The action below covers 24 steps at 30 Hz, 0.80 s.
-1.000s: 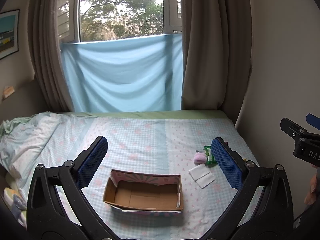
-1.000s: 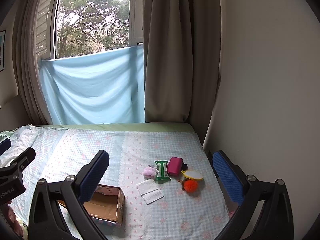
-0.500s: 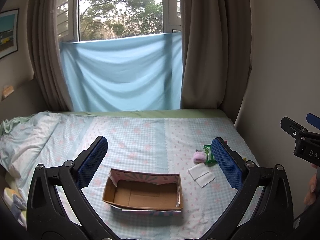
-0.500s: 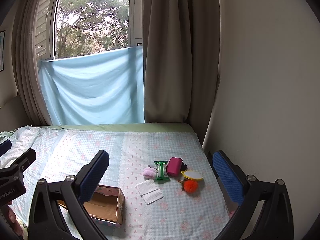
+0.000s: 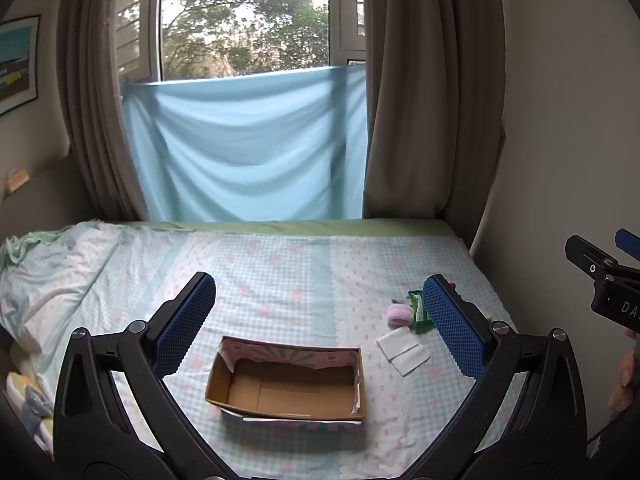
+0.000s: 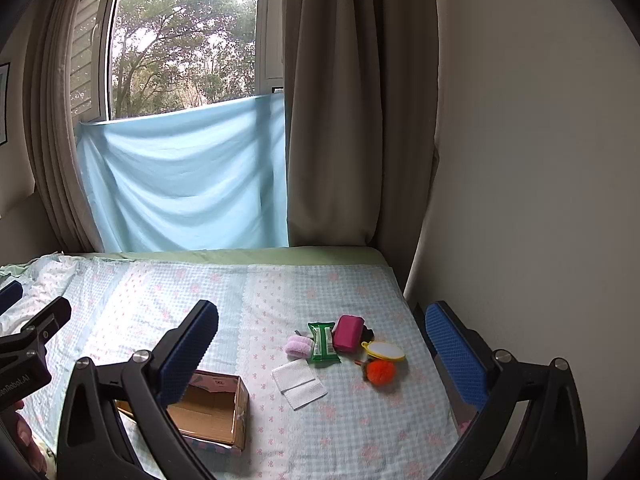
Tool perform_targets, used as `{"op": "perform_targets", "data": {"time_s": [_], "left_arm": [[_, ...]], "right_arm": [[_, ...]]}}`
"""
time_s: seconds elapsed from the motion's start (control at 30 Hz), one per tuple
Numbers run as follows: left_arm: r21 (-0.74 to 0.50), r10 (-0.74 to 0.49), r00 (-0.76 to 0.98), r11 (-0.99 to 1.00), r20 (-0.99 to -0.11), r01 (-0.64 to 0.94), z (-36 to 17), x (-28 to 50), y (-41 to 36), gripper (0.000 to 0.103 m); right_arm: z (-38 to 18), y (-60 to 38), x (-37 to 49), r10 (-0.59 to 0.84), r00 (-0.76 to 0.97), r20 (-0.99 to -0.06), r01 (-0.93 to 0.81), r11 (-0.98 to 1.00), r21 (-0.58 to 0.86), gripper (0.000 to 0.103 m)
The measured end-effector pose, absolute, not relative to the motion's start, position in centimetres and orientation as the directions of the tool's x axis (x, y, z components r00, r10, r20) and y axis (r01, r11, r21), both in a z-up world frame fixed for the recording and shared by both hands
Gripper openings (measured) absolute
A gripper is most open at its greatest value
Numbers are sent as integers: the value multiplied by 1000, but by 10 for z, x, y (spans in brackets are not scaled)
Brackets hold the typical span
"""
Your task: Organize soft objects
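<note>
- Left gripper (image 5: 318,316) – fingers spread wide, holding nothing, above the open cardboard box (image 5: 289,384) on the bed (image 5: 280,276)
- Right gripper (image 6: 320,344) – fingers wide, empty
- Soft things lie right of the box: pink roll (image 6: 299,348), green packet (image 6: 323,342), magenta pouch (image 6: 349,333), orange pompom (image 6: 380,372), white cloth (image 6: 298,383)

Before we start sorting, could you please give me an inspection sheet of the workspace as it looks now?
Surface: bed with a blue-and-pink patterned sheet, mostly flat, rumpled at far left.
Job's things: open cardboard box, nothing seen inside; pink pad, green packet, magenta pouch, orange pompom, yellow-rimmed oval, white cloth lie clustered to its right.
Clutter: nothing seen.
Grippers: left gripper and right gripper open, holding nothing, above the bed.
Cables: nothing seen.
Surroundings: window, blue sheet, brown curtains, wall.
</note>
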<state>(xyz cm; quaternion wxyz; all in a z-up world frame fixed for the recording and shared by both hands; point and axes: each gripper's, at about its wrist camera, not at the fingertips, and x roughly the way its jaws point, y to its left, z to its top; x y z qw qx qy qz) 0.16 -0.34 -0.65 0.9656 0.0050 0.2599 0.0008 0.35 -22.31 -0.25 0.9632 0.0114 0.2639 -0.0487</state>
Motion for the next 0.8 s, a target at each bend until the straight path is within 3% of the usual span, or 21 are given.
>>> {"op": "perform_targets", "data": {"time_s": [0.43,0.8], "left_arm": [[-23,-8,852,1000,-524,-5,-6,11,-3,103],[-100,-48,755,995,-653,-23,-56,67,-39,103]], "right_arm": [[-3,-228,4,-88,854,-512,107,994,7,103],[-31,-277,55,-106,805,-584,130,992,-1,103]]}}
